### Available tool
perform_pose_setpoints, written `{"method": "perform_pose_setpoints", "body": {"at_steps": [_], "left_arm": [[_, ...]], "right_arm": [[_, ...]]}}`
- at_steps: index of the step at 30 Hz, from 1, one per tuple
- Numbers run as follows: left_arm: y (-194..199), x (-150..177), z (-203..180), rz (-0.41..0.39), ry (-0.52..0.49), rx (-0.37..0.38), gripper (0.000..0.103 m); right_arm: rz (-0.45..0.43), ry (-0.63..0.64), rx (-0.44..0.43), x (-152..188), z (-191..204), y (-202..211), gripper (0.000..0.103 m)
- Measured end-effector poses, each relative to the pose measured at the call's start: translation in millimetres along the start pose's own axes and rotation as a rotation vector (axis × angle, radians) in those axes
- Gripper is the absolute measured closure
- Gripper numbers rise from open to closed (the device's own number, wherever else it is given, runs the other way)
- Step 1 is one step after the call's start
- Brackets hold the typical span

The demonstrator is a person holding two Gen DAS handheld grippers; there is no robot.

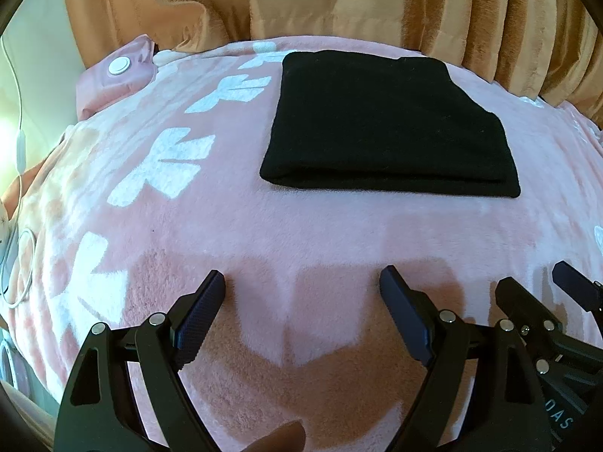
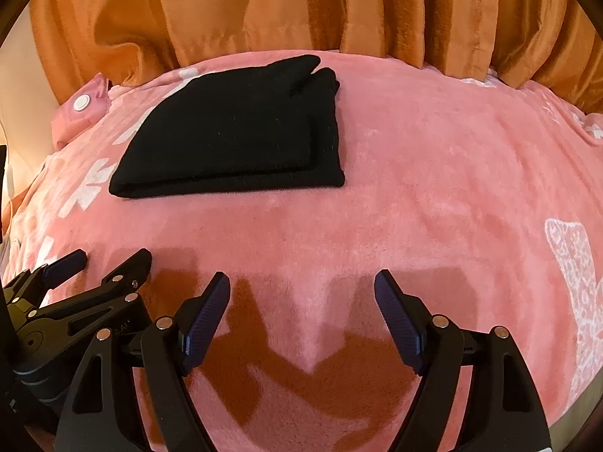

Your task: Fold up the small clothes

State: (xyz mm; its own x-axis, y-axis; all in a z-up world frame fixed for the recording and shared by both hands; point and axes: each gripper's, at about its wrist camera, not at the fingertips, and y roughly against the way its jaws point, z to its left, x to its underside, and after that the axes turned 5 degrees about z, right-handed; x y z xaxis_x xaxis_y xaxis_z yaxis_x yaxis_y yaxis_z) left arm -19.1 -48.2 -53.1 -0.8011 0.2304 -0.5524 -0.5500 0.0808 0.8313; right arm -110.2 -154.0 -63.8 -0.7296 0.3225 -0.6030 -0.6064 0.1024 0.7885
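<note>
garment: black knit garment (image 1: 388, 120), folded into a flat rectangle with stacked layers, far centre of the pink fleece blanket (image 1: 301, 233); in the right wrist view it sits far left (image 2: 233, 139)
fold state: looks near done; upper layer stops short of the lower on the near and right sides, and the far right corner is bunched (image 2: 316, 71)
left gripper (image 1: 301, 282): fingers apart, holding nothing, hovering over bare blanket near side, well apart from the garment
right gripper (image 2: 301, 282): fingers apart, holding nothing, just beside the left one, same near position
step guess: either a final half-fold or tidy the edges
how: pinch both near corners through all layers, not just the top one; lift low, carry across evenly, lay down square, then flatten the bunched corner
risk: plush blanket may get pinched along with the knit
background: orange curtain (image 1: 339, 0) at far edge
</note>
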Motion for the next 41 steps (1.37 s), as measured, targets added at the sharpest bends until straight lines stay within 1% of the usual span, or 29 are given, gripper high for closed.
{"method": "perform_pose_setpoints", "body": {"at_steps": [18, 29, 41], "left_arm": [[-2.4, -0.4, 2.3, 0.004, 0.004, 0.004, 0.021], [-4.9, -2.2, 7.6, 0.023, 0.012, 0.017, 0.021], [-5.5, -3.2, 9.8, 0.026, 0.008, 0.014, 0.021]], "right_arm": [[0.004, 0.004, 0.012, -2.6, -1.2, -3.1, 0.026], [0.013, 0.003, 0.047, -2.4, 4.2, -2.7, 0.026], [0.017, -0.002, 0.051, -3.0, 3.4, -3.0, 0.026]]}}
